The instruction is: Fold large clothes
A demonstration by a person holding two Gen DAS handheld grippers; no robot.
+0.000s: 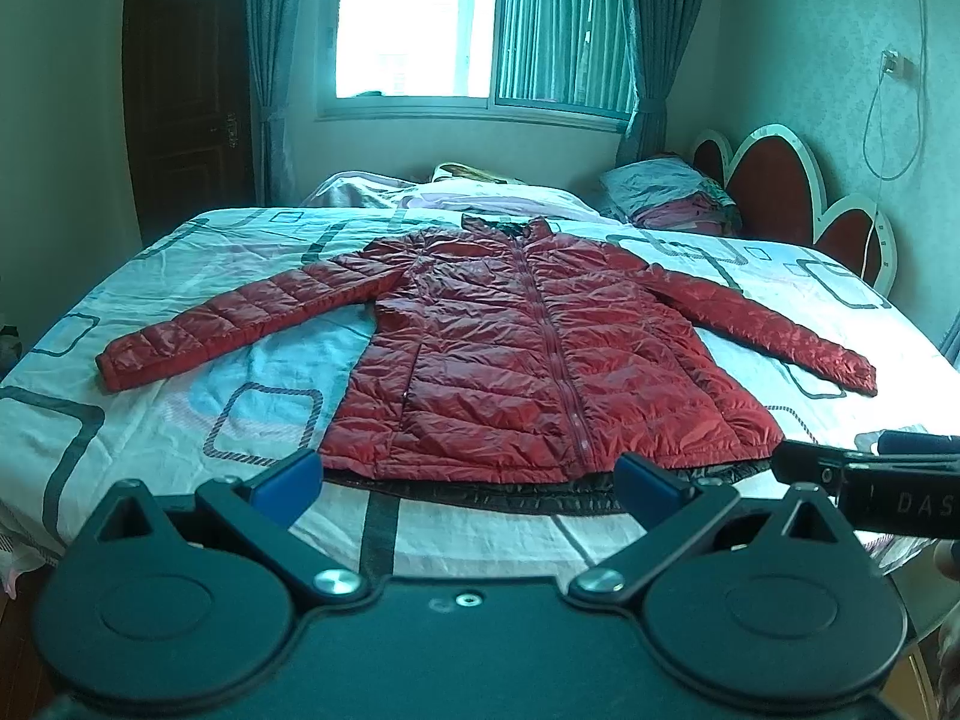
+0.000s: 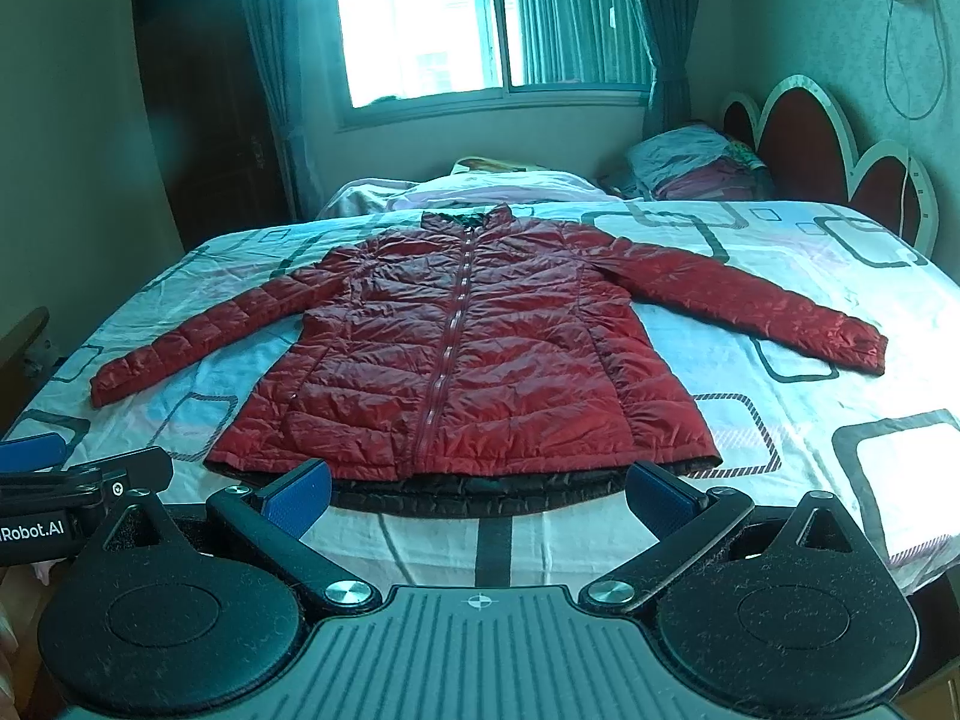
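Jaws released on left gripper and right gripper, both empty. Red quilted jacket flat, zipped, on bed. Legible: "Robot.AI", "DAS".

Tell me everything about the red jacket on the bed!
The red jacket is puffy, shiny and quilted. It lies flat and face up on the bed sheet, zipped shut, with both sleeves spread out sideways. Its collar points toward the window and its dark lining peeks out along the bottom edge. Only the sheet touches it.
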